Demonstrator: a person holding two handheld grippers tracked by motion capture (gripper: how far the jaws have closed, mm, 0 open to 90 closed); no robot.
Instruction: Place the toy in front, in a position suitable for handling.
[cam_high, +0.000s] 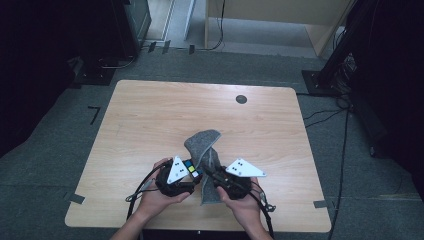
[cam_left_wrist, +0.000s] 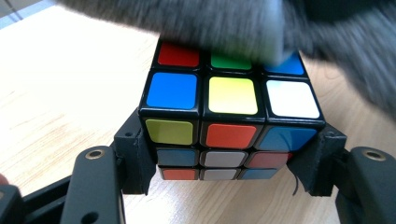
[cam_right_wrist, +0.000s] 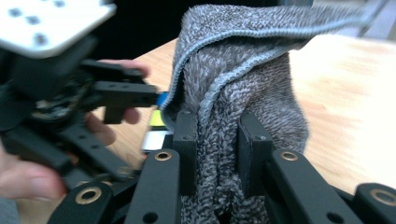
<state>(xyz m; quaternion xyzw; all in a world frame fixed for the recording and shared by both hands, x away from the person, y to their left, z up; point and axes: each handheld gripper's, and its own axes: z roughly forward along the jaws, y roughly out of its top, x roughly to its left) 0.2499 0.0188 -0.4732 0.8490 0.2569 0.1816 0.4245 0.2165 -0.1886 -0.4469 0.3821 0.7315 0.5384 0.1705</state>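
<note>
The left gripper (cam_left_wrist: 229, 154) has its jaws clamped on a puzzle cube (cam_left_wrist: 231, 116), one black pad pressed against each side of the cube's lower layers. In the left gripper view the cube sits squarely between the jaws and stands out past their tips, its upper face showing blue, yellow and white stickers in the nearest row and red, green and blue in the row beyond. A grey cloth (cam_left_wrist: 243, 28) lies blurred across the far edge of that upper face, touching it.

The right gripper (cam_right_wrist: 217, 140) has its jaws closed on the same grey cloth, a thick bunched fold pinched between the two pads. In the right gripper view the cloth rises well above the jaw tips and drapes over to the left, where it meets the cube held just beside the jaws.

In the high view both hands sit close together near the front edge of the wooden tabletop (cam_high: 150, 125), the left hand (cam_high: 157, 197) and right hand (cam_high: 242, 205) each wrapped around a gripper, with the cloth standing up between and beyond them and the cube just beside the left gripper's grey plate.
</note>
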